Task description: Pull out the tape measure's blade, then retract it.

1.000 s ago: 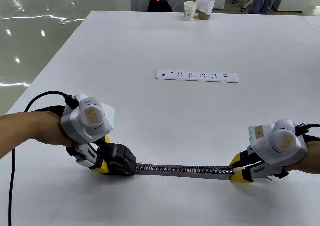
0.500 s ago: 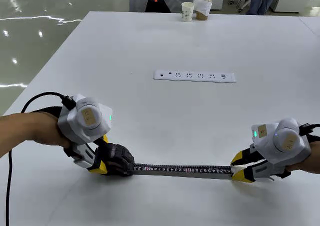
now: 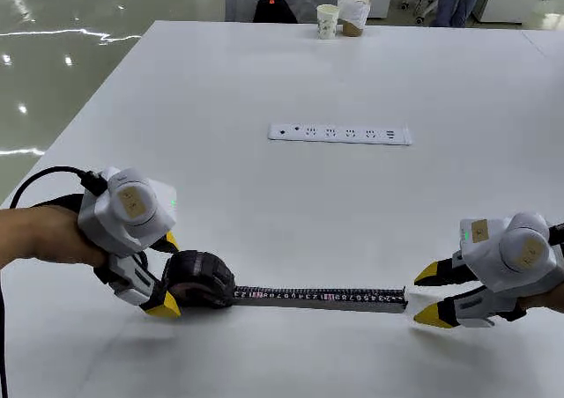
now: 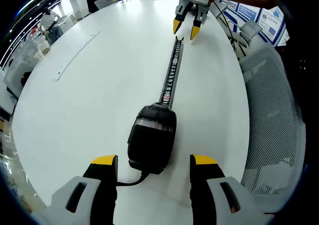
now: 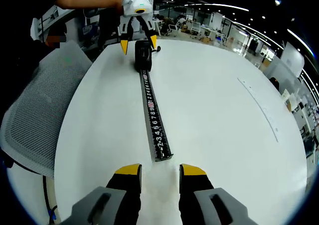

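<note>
Left gripper jaws spread, right at the black tape measure case | blade lies out flat on the white table | right gripper jaws apart, just off the blade's tip | power strip well beyond

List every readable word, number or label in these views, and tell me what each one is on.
"2 3 4 5 6 7 8 9": printed along the tape measure blade near its free end, in the right gripper view.
Digits farther along the blade, toward the tape measure case: too small to read.
Markings on the power strip: too small to read.
Print on the paper cup: blurred.
</note>
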A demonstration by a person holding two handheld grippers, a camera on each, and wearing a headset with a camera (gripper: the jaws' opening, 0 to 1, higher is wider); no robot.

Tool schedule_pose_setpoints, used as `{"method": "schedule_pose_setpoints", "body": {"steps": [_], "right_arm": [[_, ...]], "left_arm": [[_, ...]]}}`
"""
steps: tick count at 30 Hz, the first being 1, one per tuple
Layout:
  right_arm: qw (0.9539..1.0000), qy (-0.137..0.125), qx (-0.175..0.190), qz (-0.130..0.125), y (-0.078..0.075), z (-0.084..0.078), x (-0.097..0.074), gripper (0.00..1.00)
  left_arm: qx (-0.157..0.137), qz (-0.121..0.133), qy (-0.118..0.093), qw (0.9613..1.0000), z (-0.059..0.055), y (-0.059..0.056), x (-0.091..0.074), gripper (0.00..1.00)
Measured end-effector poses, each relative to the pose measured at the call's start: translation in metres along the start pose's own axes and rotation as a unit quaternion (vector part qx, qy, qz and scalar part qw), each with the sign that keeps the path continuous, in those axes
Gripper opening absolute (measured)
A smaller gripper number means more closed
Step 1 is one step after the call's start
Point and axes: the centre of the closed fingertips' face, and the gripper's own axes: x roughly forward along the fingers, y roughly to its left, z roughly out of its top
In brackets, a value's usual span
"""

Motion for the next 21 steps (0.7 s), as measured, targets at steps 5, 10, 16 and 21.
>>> {"method": "schedule_pose_setpoints", "body": {"steps": [5, 10, 16, 21], "right_arm": [[0.9998, -0.009, 0.016, -0.006, 0.006, 0.000, -0.003, 0.32], [0.9989, -0.023, 0.038, -0.015, 0.012, 0.002, -0.006, 0.37], [0.9981, -0.031, 0.049, -0.021, 0.020, 0.002, -0.006, 0.45], [0.9972, -0.040, 0.056, -0.029, 0.026, 0.005, -0.006, 0.52]], "left_arm": [[-0.023, 0.007, -0.019, 0.9995, 0.000, -0.004, -0.004, 0.58], [-0.048, 0.012, -0.042, 0.9979, 0.000, -0.010, -0.010, 0.61], [-0.074, 0.022, -0.074, 0.9943, 0.002, -0.015, -0.014, 0.65], [-0.089, 0.025, -0.103, 0.9904, 0.006, -0.023, -0.015, 0.68]]}}
